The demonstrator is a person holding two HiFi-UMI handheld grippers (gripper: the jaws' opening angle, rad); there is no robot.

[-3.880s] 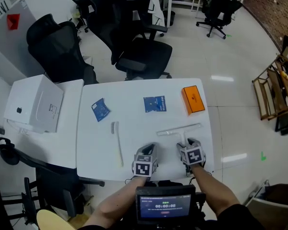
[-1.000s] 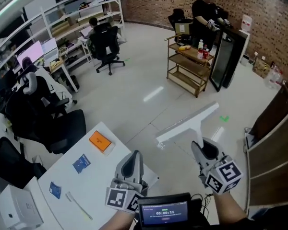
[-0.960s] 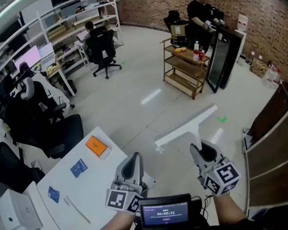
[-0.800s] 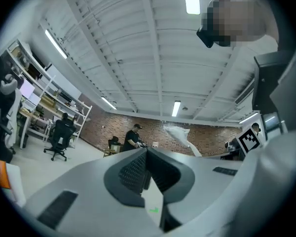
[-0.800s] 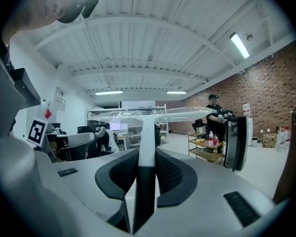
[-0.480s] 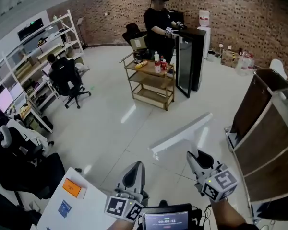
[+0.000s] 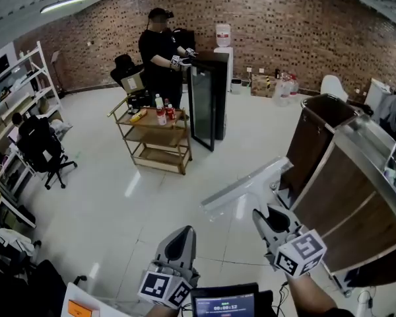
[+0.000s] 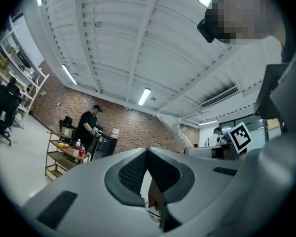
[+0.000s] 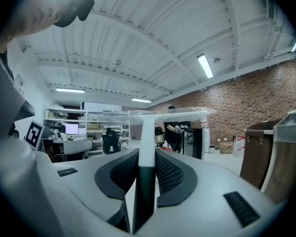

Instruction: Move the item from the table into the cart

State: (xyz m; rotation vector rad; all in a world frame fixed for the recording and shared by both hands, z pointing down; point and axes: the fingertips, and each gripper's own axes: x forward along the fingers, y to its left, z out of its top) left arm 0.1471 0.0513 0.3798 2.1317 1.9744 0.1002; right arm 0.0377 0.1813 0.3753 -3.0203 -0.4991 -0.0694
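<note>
The right gripper (image 7: pixel 269 220) is clamped on the handle of a white squeegee (image 7: pixel 247 185), which it holds out ahead of the person above the floor. The handle runs straight forward from between the jaws. The long blade sits crosswise at its far end, slanting from lower left to upper right in the head view, and it looks wrapped in clear plastic. The left gripper (image 7: pixel 183 234) rides alongside with its jaws pressed together and nothing in them.

A brown-sided cart (image 7: pixel 330 203) stands to the right and a little ahead, clearly on the right gripper's side, with the blade's right tip already close to its near wall. I'd judge that the coming move turns on this: the squeegee has to go rightward and over the rim, probably with the blade turned to fit the opening. From here I can't see what the cart holds.

Farther off, on the left, a wooden trolley (image 7: pixel 155 140) carries bottles on its top shelf, with a person beside it. Only a corner of the desk (image 7: pixel 71 296) shows at the bottom left, well apart from the squeegee.
</note>
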